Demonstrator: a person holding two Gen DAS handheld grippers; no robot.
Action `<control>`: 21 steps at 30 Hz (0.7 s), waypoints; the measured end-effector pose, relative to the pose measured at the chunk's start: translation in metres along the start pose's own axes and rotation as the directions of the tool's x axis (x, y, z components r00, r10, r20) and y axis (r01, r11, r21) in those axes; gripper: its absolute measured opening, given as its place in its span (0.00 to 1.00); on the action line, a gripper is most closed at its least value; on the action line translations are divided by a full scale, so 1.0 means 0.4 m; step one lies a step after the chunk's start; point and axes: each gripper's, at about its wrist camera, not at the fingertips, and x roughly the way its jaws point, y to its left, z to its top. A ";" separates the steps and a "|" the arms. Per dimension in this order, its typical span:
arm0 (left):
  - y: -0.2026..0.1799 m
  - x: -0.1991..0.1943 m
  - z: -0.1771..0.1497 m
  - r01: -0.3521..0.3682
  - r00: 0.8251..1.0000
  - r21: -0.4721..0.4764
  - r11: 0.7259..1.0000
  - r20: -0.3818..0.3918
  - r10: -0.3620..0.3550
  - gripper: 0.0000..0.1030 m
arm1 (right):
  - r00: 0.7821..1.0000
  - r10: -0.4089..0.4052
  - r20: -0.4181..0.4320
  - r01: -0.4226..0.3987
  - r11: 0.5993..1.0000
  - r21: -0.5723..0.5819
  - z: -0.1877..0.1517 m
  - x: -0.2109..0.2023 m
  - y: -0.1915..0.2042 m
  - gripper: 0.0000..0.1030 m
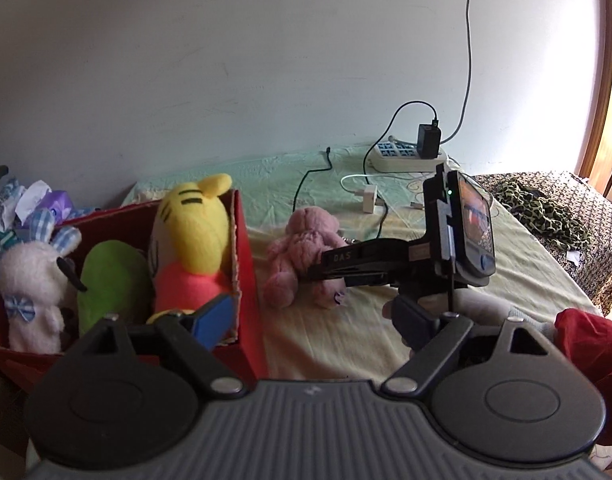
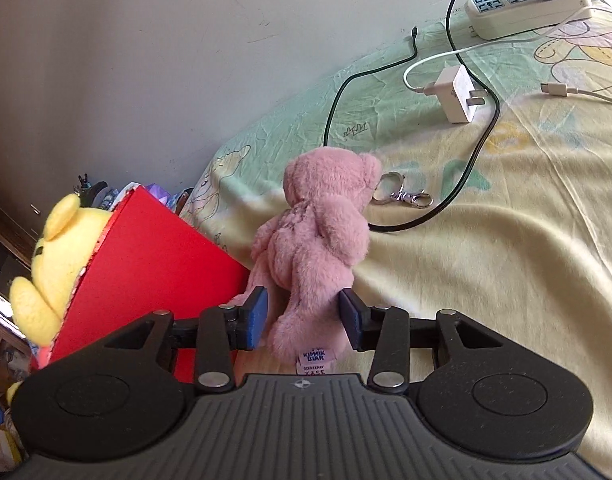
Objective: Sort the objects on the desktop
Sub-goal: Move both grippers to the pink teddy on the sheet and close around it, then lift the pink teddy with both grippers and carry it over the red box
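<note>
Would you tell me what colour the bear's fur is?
Pink bear; clearest in the right wrist view.

In the right wrist view the lower right is bare sheet [image 2: 525, 280], open for passing. At centre the pink bear [image 2: 317, 240] blocks, touching the red box [image 2: 154, 264] at left. A black cable [image 2: 465, 168] and keyring [image 2: 401, 196] lie behind it; upper right holds charger [image 2: 459, 94] and power strip [image 2: 529, 12].
</note>
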 end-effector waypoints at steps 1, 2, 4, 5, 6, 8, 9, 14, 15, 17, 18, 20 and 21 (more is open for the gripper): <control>-0.002 -0.001 0.001 -0.001 1.000 -0.003 1.000 0.001 0.001 0.85 | 1.000 -0.009 -0.016 0.009 1.000 0.005 -0.002 0.008 -0.003 0.41; -0.005 -0.001 0.003 0.000 1.000 -0.004 1.000 0.001 0.000 0.85 | 1.000 -0.008 -0.006 0.008 1.000 0.009 -0.005 0.008 -0.008 0.40; -0.015 0.003 0.010 0.011 1.000 -0.002 1.000 0.003 -0.011 0.85 | 1.000 0.001 -0.021 -0.001 1.000 0.009 -0.005 0.006 -0.014 0.32; -0.021 0.005 0.013 0.020 1.000 0.002 1.000 0.005 -0.020 0.85 | 0.999 0.018 -0.035 -0.018 1.000 0.019 -0.004 0.002 -0.019 0.31; -0.028 0.008 0.016 0.029 1.000 0.009 1.000 0.007 -0.029 0.85 | 0.999 0.032 -0.037 -0.031 0.999 0.031 -0.005 -0.007 -0.025 0.30; -0.045 0.019 0.023 0.055 0.998 0.027 0.998 0.011 -0.055 0.85 | 0.998 0.053 -0.032 -0.052 0.997 0.049 -0.011 -0.041 -0.038 0.29; -0.052 0.025 0.025 0.073 0.997 0.034 0.997 0.009 -0.073 0.85 | 0.997 0.069 -0.024 -0.068 0.996 0.057 -0.017 -0.067 -0.044 0.29; -0.081 0.066 0.019 0.179 0.983 0.029 0.983 -0.036 -0.178 0.85 | 0.995 0.101 -0.025 -0.099 0.992 0.073 -0.078 -0.205 -0.087 0.28; -0.085 0.076 0.015 0.197 0.979 0.024 0.980 -0.050 -0.196 0.84 | 0.994 0.102 -0.031 -0.100 0.992 0.078 -0.097 -0.233 -0.100 0.28; -0.095 0.102 0.001 0.239 0.967 0.009 0.971 -0.091 -0.237 0.82 | 0.995 0.094 -0.038 -0.090 0.991 0.096 -0.136 -0.289 -0.121 0.28; -0.098 0.117 -0.006 0.258 0.960 -0.001 0.966 -0.114 -0.256 0.80 | 0.995 0.087 -0.037 -0.083 0.991 0.107 -0.153 -0.315 -0.133 0.28; -0.105 0.143 -0.024 0.290 0.945 -0.020 0.957 -0.153 -0.290 0.79 | 0.997 0.074 -0.031 -0.069 0.988 0.141 -0.187 -0.366 -0.157 0.28; -0.109 0.157 -0.033 0.304 0.937 -0.031 0.952 -0.172 -0.305 0.78 | 0.997 0.066 -0.027 -0.061 0.986 0.158 -0.194 -0.379 -0.169 0.28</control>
